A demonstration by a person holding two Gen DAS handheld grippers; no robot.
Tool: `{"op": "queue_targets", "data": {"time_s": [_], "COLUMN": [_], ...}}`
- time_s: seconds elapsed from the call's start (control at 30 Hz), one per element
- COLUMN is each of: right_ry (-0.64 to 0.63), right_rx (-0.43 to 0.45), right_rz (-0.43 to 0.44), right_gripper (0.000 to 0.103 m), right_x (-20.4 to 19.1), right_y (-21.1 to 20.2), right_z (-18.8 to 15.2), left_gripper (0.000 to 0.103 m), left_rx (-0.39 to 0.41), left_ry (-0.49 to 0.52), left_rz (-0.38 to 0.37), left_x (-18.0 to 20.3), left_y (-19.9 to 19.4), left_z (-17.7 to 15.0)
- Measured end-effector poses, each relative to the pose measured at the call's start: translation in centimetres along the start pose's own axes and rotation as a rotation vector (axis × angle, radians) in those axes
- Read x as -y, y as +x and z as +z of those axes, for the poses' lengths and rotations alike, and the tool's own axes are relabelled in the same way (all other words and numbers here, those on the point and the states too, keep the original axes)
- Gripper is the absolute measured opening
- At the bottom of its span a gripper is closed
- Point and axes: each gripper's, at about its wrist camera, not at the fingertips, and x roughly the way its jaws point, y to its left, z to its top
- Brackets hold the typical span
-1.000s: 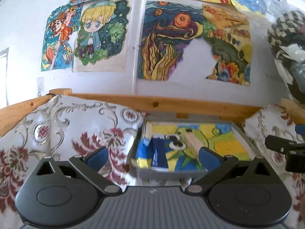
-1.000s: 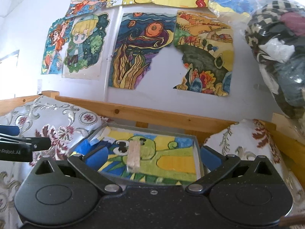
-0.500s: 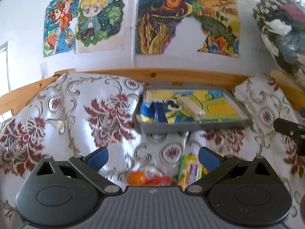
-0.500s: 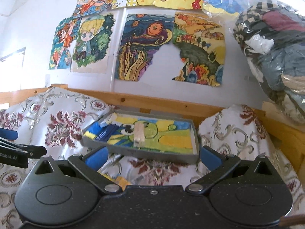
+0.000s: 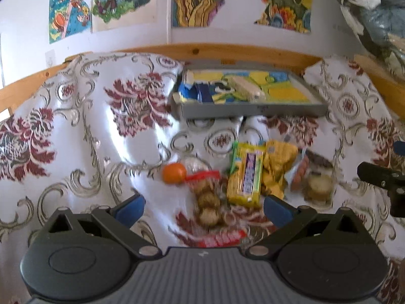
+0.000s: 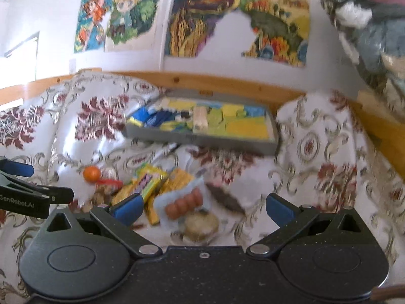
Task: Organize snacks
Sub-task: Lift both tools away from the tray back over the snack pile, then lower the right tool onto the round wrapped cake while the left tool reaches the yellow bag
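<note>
A heap of snacks lies on the flowered cloth: an orange ball (image 5: pixel 174 173), a clear bag of round cookies (image 5: pixel 208 197), a yellow-green bar (image 5: pixel 245 174), a yellow packet (image 5: pixel 278 167), a sausage pack (image 6: pixel 182 202) and a round cake (image 6: pixel 200 224). Behind them sits a grey tray (image 5: pixel 250 108) holding blue packets (image 5: pixel 196 91) and a pale wafer bar (image 5: pixel 246 88). My left gripper (image 5: pixel 203 209) hangs open just above the cookie bag. My right gripper (image 6: pixel 203 209) is open over the sausage pack and round cake. Neither holds anything.
A wooden rail (image 5: pixel 227 50) runs behind the tray, under a wall of paintings (image 6: pixel 197 17). A bulky bag of clothes (image 6: pixel 372 25) hangs at the upper right. The cloth (image 5: pixel 76 126) rises in folds left and right of the snacks.
Both views have tilted downward over the past second. The snack heap, hidden at first, has come fully into view below both open grippers.
</note>
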Motion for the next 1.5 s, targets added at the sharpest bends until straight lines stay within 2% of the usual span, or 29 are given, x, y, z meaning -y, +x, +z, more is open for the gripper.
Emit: {"op": "queue_targets", "data": {"time_s": [0.47,0.77,1.1,1.2,1.4,1.5], "right_ry": [-0.015,-0.015,-0.012,-0.017,-0.037,-0.029], "right_rx": [-0.157,-0.189,-0.215,-0.218,-0.227,-0.214], "right_rz": [0.030,0.036,0.026,0.023,-0.002,0.016], "right_gripper": [0.102,0.102,0.102,0.102,0.102,0.102], "right_x": [-0.4,-0.2,0.3,0.6,1.7,2.6], "right_y": [3.3,4.7,6.2,6.6,8.1,8.9], "right_z": [-2.0,-2.2,-2.5,-2.4,-2.5,-2.5], "left_gripper": [0.103,0.103,0.103,0.103,0.103,0.103], "left_rx": [-0.114,-0.131,-0.140,-0.147,-0.145,-0.141], "left_ry": [0.046,0.066,0.091,0.103,0.191,0.225], "left_rz": [0.008,0.027,0.001,-0.011,-0.063,-0.093], "left_x": [0.5,0.5,1.4,1.7,2.8,3.4], "left_y": [2.2,3.1,4.3,4.7,6.1,6.8], "left_z": [-1.1,-0.4,0.9,1.2,2.6,3.2]}}
